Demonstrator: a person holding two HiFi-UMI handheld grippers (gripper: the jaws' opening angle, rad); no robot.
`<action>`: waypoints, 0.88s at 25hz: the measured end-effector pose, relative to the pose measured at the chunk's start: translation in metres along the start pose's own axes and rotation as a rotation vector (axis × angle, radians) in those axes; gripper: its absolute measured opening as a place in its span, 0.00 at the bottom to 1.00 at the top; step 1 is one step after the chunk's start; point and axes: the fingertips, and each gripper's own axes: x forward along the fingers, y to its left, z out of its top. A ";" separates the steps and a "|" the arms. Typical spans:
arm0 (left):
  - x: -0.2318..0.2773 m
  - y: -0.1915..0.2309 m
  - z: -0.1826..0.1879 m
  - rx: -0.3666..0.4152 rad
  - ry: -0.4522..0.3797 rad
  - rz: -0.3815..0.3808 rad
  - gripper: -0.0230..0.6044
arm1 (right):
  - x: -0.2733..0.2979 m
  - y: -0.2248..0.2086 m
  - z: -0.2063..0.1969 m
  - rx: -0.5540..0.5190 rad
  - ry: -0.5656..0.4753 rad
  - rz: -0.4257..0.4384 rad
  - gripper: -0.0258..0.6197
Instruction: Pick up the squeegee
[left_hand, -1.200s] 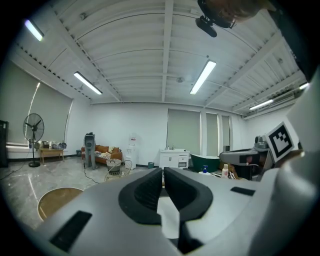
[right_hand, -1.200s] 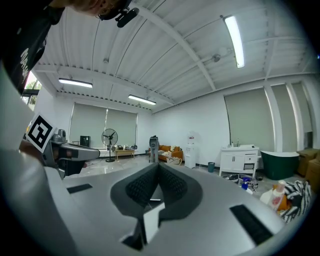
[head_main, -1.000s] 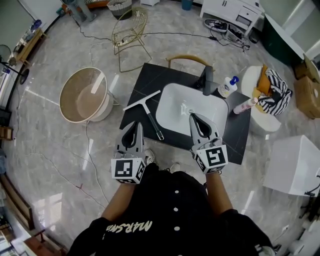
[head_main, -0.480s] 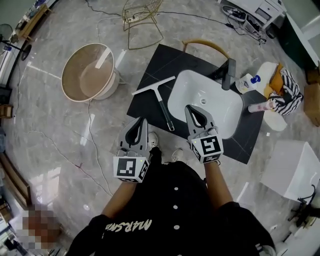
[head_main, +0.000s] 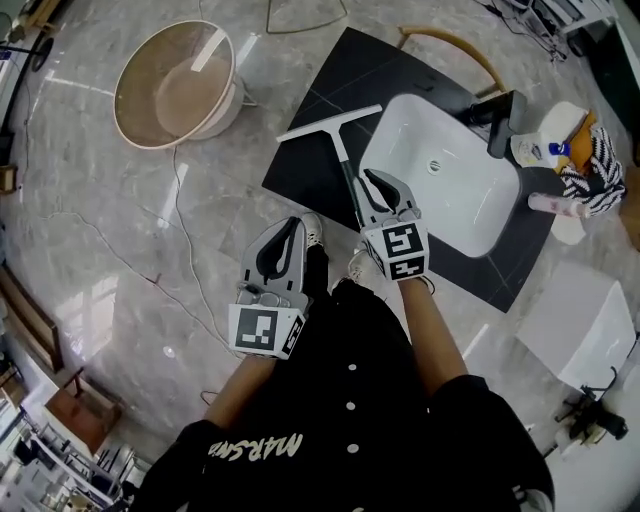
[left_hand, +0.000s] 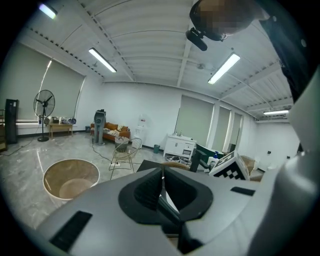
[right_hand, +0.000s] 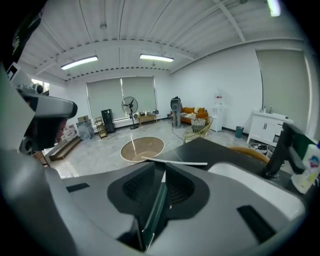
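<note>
The squeegee (head_main: 332, 123) lies on the black slab (head_main: 300, 170), white blade at the far end, dark handle running toward me. My right gripper (head_main: 372, 178) hovers over the near end of that handle, just left of the white basin. In the right gripper view the dark green handle (right_hand: 156, 210) shows in the narrow gap between the jaws, and the blade (right_hand: 175, 162) lies across just beyond the tips. The right gripper (right_hand: 164, 172) is opening, and its pads do not press on the handle. My left gripper (head_main: 294, 224) hangs off the slab's near corner, shut and empty (left_hand: 162, 172).
A white basin (head_main: 450, 190) with a black faucet (head_main: 505, 118) fills the slab's right side. Bottles (head_main: 545, 150) and a striped cloth (head_main: 598, 165) sit beyond it. A round beige tub (head_main: 175, 85) stands on the floor at left, a cable (head_main: 180, 210) beside it, a white box (head_main: 575, 320) at right.
Both grippers have come down. The right one has moved left from over the basin to the squeegee's handle. The left one has sunk a little beside the slab.
</note>
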 end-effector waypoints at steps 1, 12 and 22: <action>0.000 0.003 -0.005 -0.004 0.011 0.001 0.07 | 0.009 0.003 -0.010 0.007 0.028 0.006 0.13; 0.014 0.027 -0.056 -0.067 0.119 -0.010 0.07 | 0.075 0.005 -0.085 0.025 0.270 -0.025 0.28; 0.027 0.036 -0.064 -0.070 0.138 -0.012 0.07 | 0.090 -0.001 -0.098 0.038 0.310 -0.056 0.24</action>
